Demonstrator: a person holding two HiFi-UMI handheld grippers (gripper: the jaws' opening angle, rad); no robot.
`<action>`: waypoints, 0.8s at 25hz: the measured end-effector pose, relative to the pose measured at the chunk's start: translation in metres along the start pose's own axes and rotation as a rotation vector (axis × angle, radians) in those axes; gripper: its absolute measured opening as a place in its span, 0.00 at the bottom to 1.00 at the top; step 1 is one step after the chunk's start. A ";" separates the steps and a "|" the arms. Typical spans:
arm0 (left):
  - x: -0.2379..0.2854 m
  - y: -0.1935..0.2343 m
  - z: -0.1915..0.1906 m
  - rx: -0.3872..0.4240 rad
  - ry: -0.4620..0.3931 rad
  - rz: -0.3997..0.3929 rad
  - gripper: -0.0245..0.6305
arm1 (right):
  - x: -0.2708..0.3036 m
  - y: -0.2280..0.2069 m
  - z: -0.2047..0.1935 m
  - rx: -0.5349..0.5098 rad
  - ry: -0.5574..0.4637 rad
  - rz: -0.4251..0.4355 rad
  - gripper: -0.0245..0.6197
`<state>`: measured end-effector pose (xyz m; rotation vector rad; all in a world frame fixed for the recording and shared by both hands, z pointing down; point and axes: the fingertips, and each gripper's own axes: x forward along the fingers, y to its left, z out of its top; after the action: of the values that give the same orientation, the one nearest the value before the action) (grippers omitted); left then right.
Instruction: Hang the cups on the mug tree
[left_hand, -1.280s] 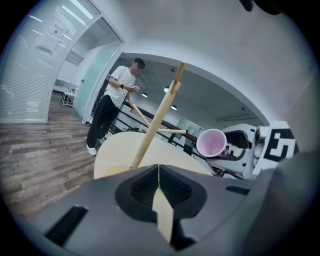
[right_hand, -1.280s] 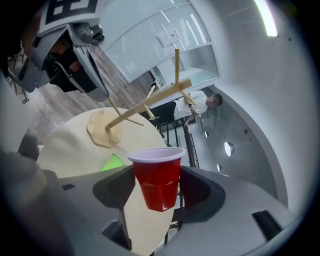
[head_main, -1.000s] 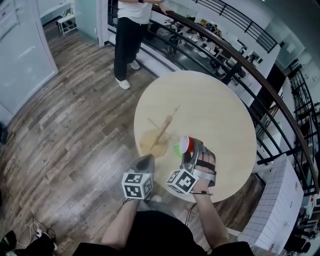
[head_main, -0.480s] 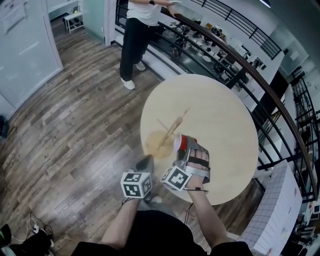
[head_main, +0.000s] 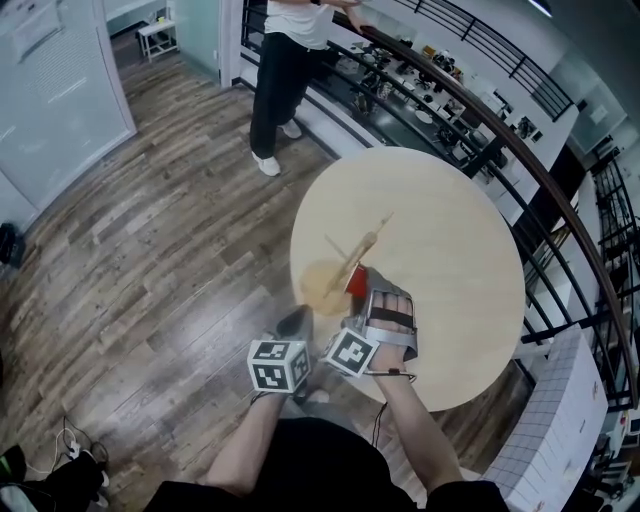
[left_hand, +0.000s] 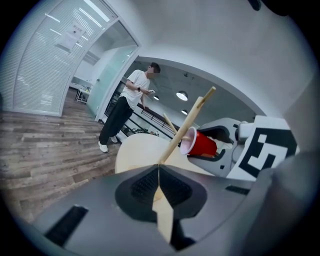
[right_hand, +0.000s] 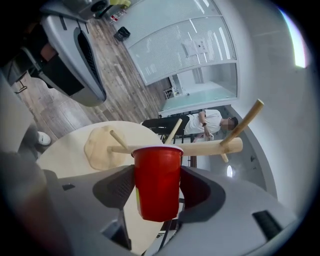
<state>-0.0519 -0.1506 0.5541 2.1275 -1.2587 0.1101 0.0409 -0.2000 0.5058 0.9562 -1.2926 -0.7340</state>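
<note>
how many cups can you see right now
1: a red cup clamped in the right gripper, close to the mug tree. More may be hidden behind the grippers.

Soft, even indoor light fills the room. The pale desk (head_main: 440, 230) is bright, with no hard shadows on it. The head view bends strongly towards its edges, so the railing (head_main: 505, 135) curves. Both gripper views sit inside a dark round frame with smeared corners. In the left gripper view the ceiling lamps (left_hand: 182, 95) glow white, and the left tool (left_hand: 159, 172), close to the lens, is soft. In the right gripper view the red cup (right_hand: 157, 182) is sharp, and a white glare streak lies at the upper right edge.
</note>
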 end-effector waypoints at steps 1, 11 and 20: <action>0.000 0.000 -0.001 0.000 0.004 0.003 0.06 | 0.000 -0.001 -0.002 0.004 -0.002 -0.005 0.48; -0.001 0.008 -0.003 -0.011 0.011 0.024 0.06 | -0.016 -0.003 -0.001 0.139 -0.118 -0.020 0.53; 0.014 -0.013 -0.012 0.044 0.049 -0.044 0.06 | -0.064 -0.012 -0.039 0.424 -0.192 -0.107 0.53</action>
<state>-0.0311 -0.1501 0.5620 2.1757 -1.1901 0.1719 0.0701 -0.1423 0.4658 1.3282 -1.6142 -0.6568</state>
